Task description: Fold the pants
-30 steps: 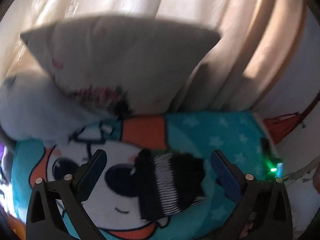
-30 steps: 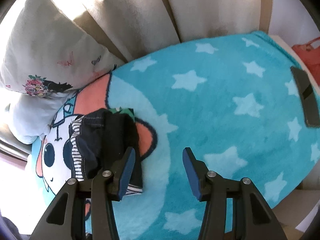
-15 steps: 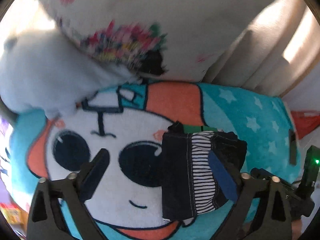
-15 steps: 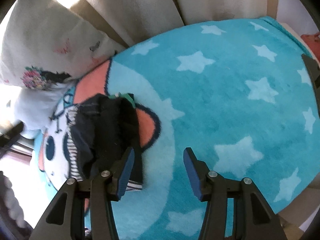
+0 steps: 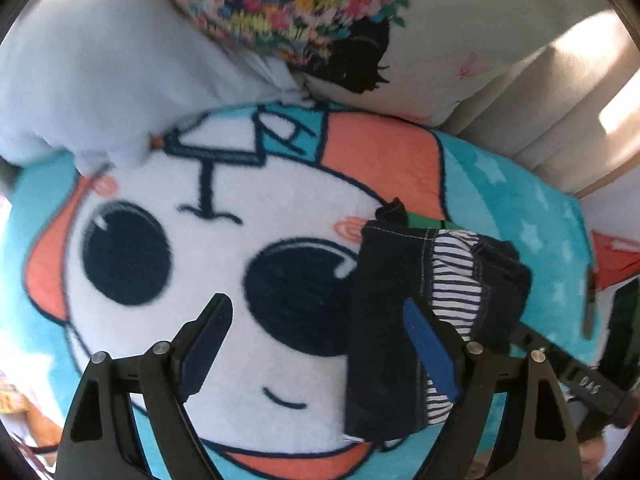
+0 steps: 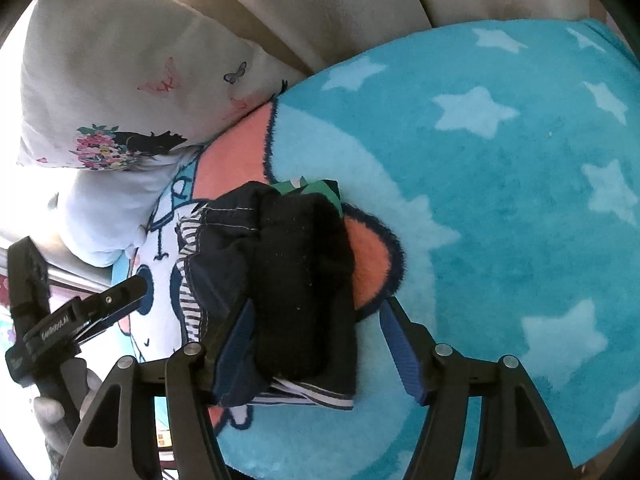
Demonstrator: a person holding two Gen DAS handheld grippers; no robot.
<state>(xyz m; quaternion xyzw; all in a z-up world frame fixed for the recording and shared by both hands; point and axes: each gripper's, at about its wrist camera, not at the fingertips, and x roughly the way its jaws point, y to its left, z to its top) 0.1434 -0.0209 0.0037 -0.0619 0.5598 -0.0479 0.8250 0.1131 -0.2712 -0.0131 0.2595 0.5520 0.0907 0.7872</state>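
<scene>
The dark pants [image 5: 396,320] with a black-and-white striped lining lie bunched on a turquoise cartoon blanket [image 5: 240,208]. In the right wrist view the pants [image 6: 288,280] are a dark heap with a green scrap at its far end. My left gripper [image 5: 316,332] is open above the blanket, its right finger over the pants' left part. My right gripper [image 6: 316,328] is open and straddles the near end of the heap. The left gripper also shows in the right wrist view [image 6: 100,312] at the left.
A floral pillow [image 6: 120,92] and a pale blue pillow [image 5: 100,72] lie at the blanket's far end. Beige sofa cushions [image 6: 340,8] stand behind. The starred turquoise part of the blanket [image 6: 520,160] spreads to the right.
Both grippers have moved in closer to the pants. The left one dropped lower over the blanket; the right one now has the heap's near end between its open fingers.
</scene>
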